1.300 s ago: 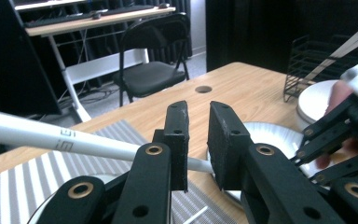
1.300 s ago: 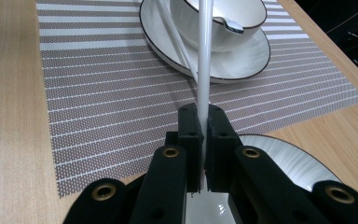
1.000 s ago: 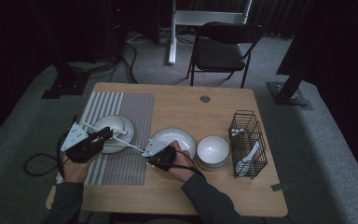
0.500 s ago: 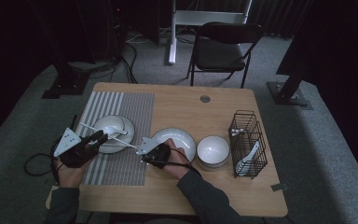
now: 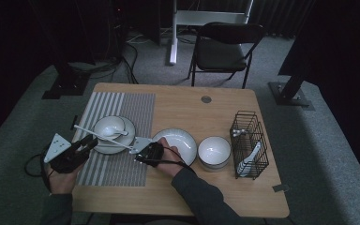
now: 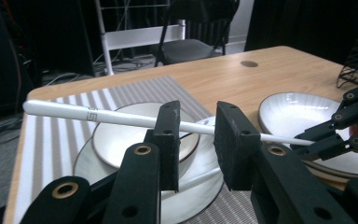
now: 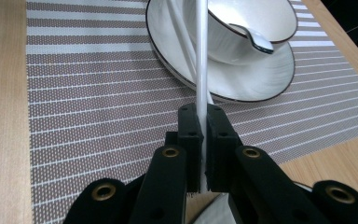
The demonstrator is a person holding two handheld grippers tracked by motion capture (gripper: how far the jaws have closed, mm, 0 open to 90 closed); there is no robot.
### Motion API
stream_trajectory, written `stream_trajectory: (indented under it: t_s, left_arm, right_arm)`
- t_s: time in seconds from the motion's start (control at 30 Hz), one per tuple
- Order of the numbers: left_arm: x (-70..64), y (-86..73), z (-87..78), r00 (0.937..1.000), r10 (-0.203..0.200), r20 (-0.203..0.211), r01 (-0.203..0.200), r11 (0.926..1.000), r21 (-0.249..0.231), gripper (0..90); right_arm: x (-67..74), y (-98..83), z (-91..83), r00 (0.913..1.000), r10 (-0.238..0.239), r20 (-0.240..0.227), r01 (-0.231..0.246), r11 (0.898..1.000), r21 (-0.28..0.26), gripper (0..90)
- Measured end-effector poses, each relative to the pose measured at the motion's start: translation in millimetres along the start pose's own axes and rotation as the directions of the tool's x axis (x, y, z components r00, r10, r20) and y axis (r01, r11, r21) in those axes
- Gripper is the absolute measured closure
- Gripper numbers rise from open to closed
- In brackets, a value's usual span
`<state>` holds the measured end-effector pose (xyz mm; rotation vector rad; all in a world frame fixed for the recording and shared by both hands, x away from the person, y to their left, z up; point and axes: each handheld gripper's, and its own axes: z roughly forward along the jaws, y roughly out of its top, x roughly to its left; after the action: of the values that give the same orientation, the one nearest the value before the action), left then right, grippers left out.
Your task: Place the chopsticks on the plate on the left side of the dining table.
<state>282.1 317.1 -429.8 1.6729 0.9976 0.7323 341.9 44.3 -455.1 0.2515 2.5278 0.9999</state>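
Right gripper (image 7: 201, 140): jaws clenched on a white chopstick (image 7: 201, 60); the pads press both its sides near one end. The chopstick runs from the jaws out over the striped mat (image 7: 88, 93) and above the left plate (image 7: 261, 79).

Left gripper (image 6: 196, 140): jaws released, a clear gap between the pads, and they have just been opening. The chopstick passes just beyond the gap; neither pad presses on it. In the high view this gripper (image 5: 88, 144) sits at the near left of the mat, well left of the right gripper (image 5: 138, 151).

Chopstick, high view (image 5: 101, 135): raised above the mat, slanting from far left to near right across the left plate's near edge.

Left plate (image 5: 125, 140): on the mat, carrying a small bowl (image 5: 108, 125) with a spoon (image 5: 117, 134) resting in it.

Middle plate (image 5: 178, 140): on bare table (image 5: 178, 103), just right of the mat, under the right hand (image 5: 166, 157).

White bowl (image 5: 214, 150): right of the middle plate.

Wire basket (image 5: 249, 140): near the table's right edge, holding a white spoon (image 5: 249, 159).

Chair (image 5: 225, 47): on the floor beyond the table's far side.
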Motion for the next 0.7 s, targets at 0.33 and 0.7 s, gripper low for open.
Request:
stream_trajectory:
  t_s: [0.33,0.7]
  left_arm:
    - [2.1,-20.2,2.2,0.9994,-0.029,-0.018,0.030,0.9986,0.045,74.1]
    - [-5.8,-40.5,22.1,0.9997,-0.017,-0.019,0.020,0.9918,0.126,77.7]
  right_arm:
    - [1.1,0.8,17.8,0.9996,-0.013,-0.026,0.014,0.999,0.042,86.8]
    - [3.8,2.8,33.6,0.9985,-0.025,-0.049,0.029,0.997,0.075,86.8]
